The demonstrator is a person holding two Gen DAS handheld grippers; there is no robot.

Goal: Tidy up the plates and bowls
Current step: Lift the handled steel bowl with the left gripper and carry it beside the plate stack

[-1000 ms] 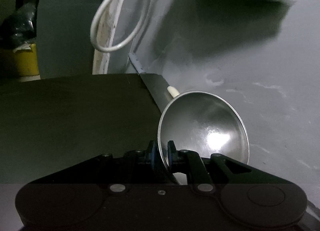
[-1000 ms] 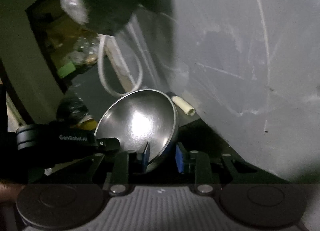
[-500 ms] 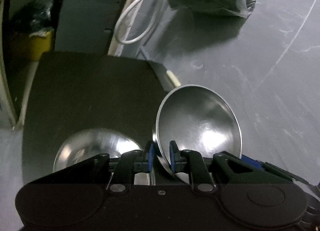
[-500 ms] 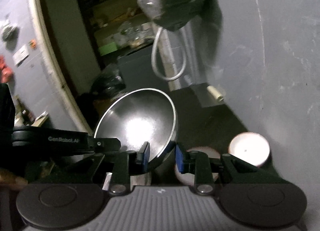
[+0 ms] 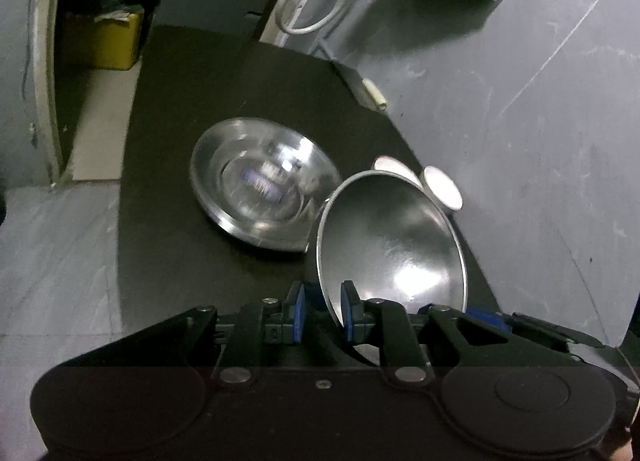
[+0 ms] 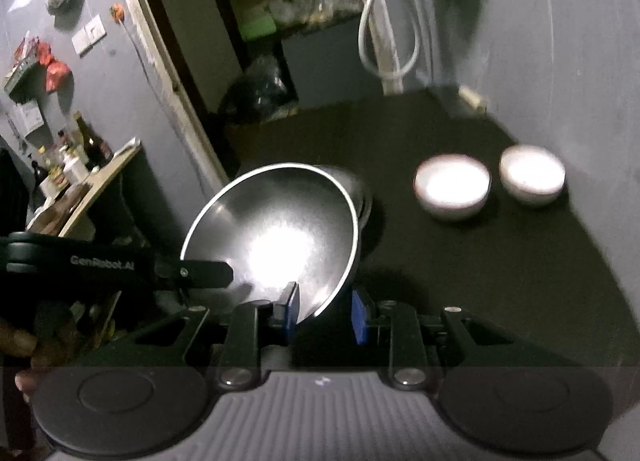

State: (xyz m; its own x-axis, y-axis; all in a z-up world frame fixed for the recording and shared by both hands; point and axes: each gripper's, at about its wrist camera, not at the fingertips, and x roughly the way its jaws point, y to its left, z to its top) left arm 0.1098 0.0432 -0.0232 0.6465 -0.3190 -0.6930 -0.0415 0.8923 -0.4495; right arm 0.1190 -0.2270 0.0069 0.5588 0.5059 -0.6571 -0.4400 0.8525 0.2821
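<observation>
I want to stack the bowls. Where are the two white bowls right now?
In the right wrist view the two white bowls sit side by side on the dark mat at the right, near the grey wall.

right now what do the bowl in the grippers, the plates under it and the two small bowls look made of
Held bowl: polished metal, likely steel, with a mirror-like glare and thin rim. Stacked plates: the same shiny metal, reflections blurred. Two small bowls: pale and overexposed, possibly ceramic or metal; can't tell.
</observation>
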